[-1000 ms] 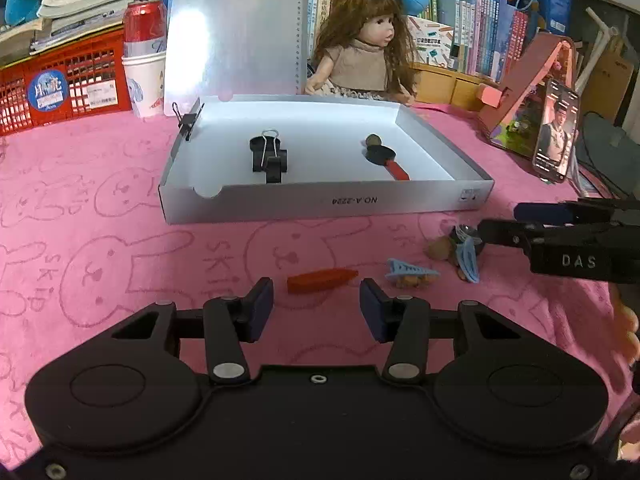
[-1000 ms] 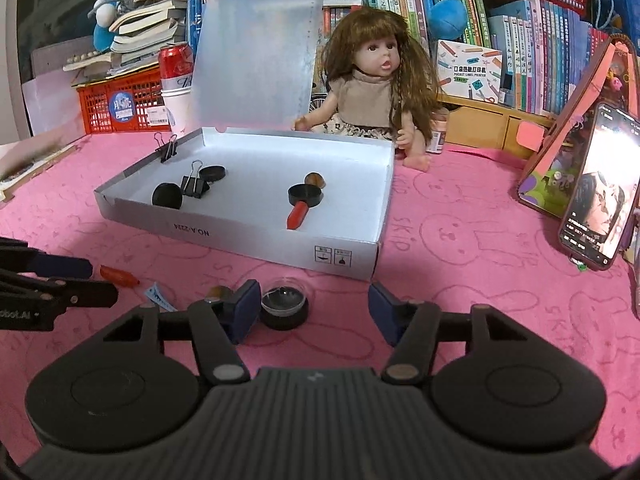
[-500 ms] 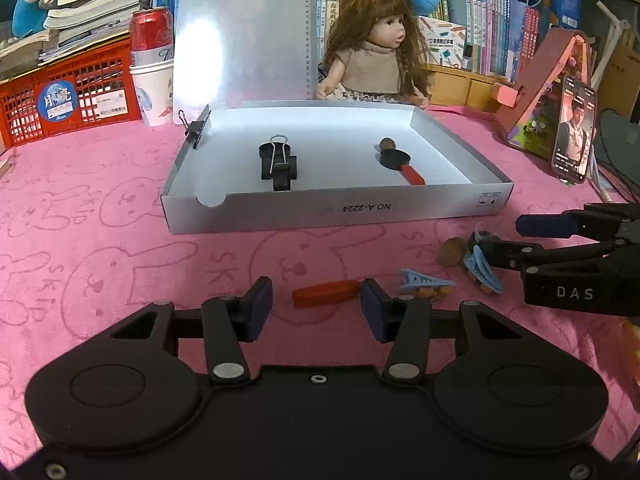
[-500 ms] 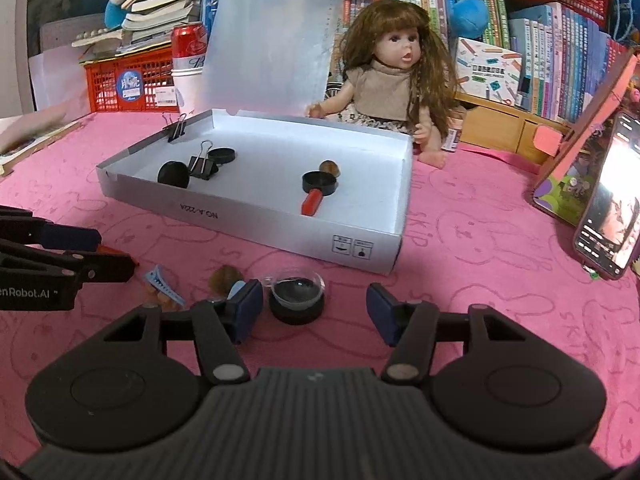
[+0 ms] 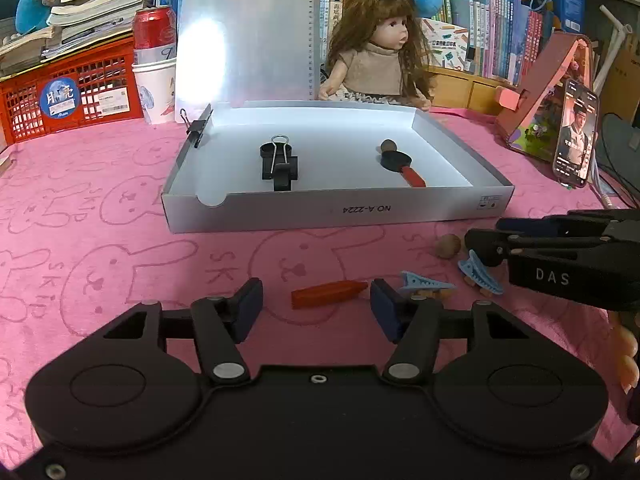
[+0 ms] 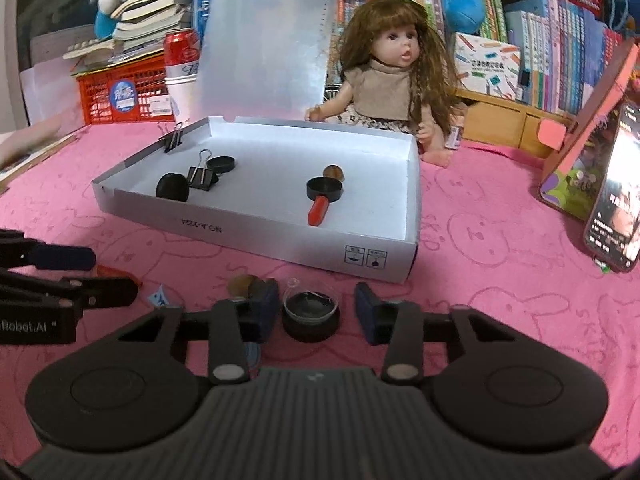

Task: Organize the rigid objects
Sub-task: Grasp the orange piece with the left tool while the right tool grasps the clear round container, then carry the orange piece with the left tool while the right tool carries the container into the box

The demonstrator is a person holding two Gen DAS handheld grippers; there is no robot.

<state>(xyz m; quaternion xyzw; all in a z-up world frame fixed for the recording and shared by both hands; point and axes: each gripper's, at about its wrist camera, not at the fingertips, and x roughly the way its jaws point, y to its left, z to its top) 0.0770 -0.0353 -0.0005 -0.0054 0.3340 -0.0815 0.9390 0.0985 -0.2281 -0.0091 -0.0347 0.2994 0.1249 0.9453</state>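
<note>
Black left tool (image 5: 316,304) with blue pads, silver screws; right tool (image 6: 316,312) ribbed grey

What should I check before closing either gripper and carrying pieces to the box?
1. Left gripper straddles the red piece, jaws just opened: ok.
2. Left pads touching the red piece: no, gaps both sides.
3. Right gripper, jaws just closing, around the small black pot: ok.
4. Right pads pressing the pot: not yet, gap on its right side.
5. White box has bare floor for more: ok.
6. Blue clip beside the left gripper's right finger could snag: cannot tell.
</note>
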